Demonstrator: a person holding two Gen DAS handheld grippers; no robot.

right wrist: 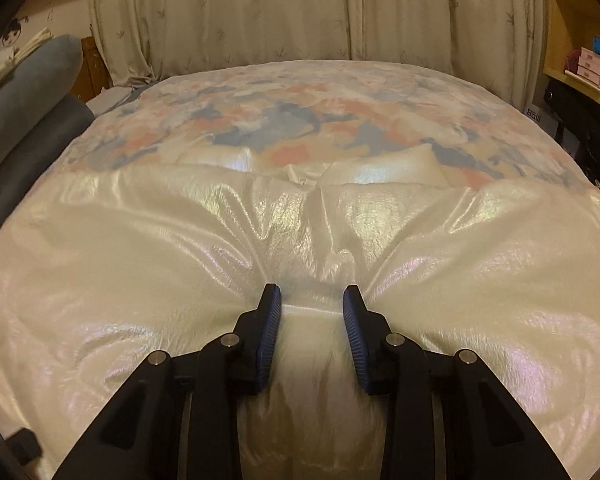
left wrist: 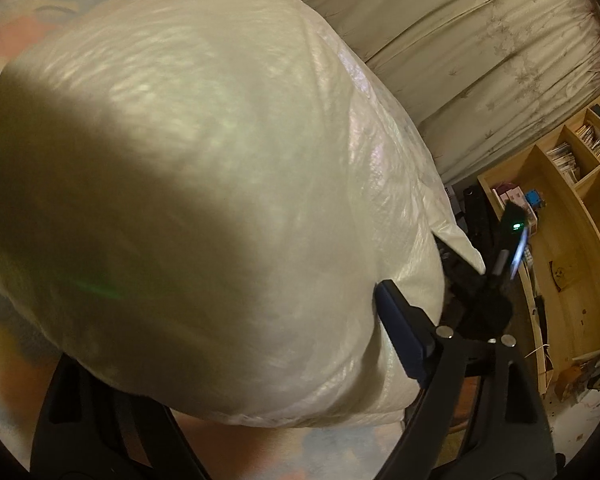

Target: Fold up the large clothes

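A puffy, shiny cream jacket [right wrist: 380,240] lies spread on a bed with a floral cover [right wrist: 300,100]. My right gripper [right wrist: 312,300] pinches a thick bunch of the jacket's near edge between its blue pads [right wrist: 270,332], fabric puckering toward them. In the left wrist view the jacket [left wrist: 200,180] bulges up and fills most of the frame. It covers my left gripper's left finger; only the right blue pad [left wrist: 400,332] shows, pressed against the fabric. The other gripper's body [left wrist: 500,264] shows beyond the jacket's edge.
Beige curtains [right wrist: 280,12] hang behind the bed. Grey pillows [right wrist: 32,100] lie at the left. A wooden shelf [left wrist: 572,208] with books and boxes stands at the right, with dark equipment [right wrist: 572,104] beside the bed.
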